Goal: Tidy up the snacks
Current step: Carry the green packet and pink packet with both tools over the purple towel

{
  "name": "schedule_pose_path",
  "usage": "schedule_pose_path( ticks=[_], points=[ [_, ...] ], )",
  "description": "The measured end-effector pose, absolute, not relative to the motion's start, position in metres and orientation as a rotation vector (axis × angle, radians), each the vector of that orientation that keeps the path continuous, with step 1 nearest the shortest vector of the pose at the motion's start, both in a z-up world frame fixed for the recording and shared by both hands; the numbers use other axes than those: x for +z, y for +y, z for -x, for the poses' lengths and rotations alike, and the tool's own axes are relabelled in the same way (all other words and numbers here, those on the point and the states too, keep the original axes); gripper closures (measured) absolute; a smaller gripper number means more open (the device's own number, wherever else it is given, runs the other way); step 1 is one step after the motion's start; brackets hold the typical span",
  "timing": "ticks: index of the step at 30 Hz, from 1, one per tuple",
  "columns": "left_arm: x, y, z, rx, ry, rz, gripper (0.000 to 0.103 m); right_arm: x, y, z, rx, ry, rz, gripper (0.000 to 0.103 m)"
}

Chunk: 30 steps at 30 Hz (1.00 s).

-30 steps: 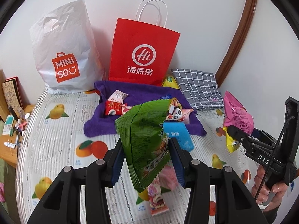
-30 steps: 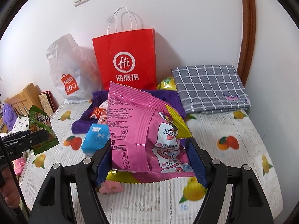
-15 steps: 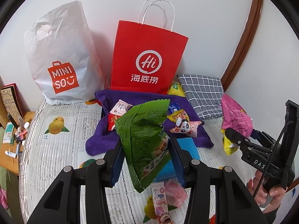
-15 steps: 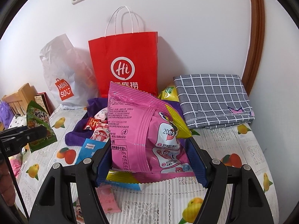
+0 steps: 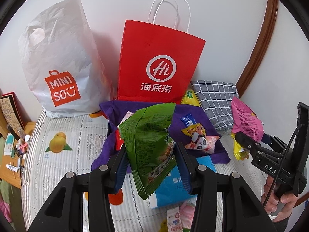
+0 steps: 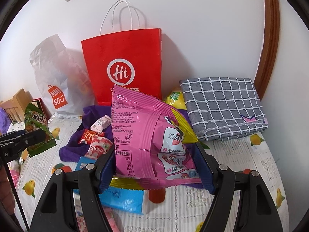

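left gripper (image 5: 150,166) clamps crinkly green packet (image 5: 150,145) | right gripper (image 6: 156,166) clamps glossy pink packet (image 6: 146,135) | both before stiff red paper bag (image 5: 154,61), above fuzzy purple cloth (image 5: 200,123)

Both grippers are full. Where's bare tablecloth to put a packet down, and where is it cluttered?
Free: the fruit-print tablecloth between the white MINISO plastic bag and the purple towel, and the stretch in front of the grey checked folded cloth, to its near right. Crowded: the purple towel, strewn with small snacks, and the blue packet area under both grippers.
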<state>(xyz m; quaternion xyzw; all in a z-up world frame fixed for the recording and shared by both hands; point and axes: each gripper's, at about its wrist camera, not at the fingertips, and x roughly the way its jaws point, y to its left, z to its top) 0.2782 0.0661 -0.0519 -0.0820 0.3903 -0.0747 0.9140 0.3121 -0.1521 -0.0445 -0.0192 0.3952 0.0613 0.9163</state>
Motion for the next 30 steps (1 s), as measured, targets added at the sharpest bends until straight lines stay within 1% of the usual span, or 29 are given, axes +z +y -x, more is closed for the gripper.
schedule_pose_path(
  ticks=[20, 30],
  points=[
    [-0.071, 0.056, -0.338, -0.146, 0.831, 0.142, 0.058, -0.071, -0.149, -0.374, 0.127, 0.839, 0.060, 0.030],
    [-0.089, 0.067, -0.364, -0.122, 0.858, 0.158, 0.058, -0.091, -0.151, -0.398, 0.140, 0.885, 0.039, 0.030]
  ],
)
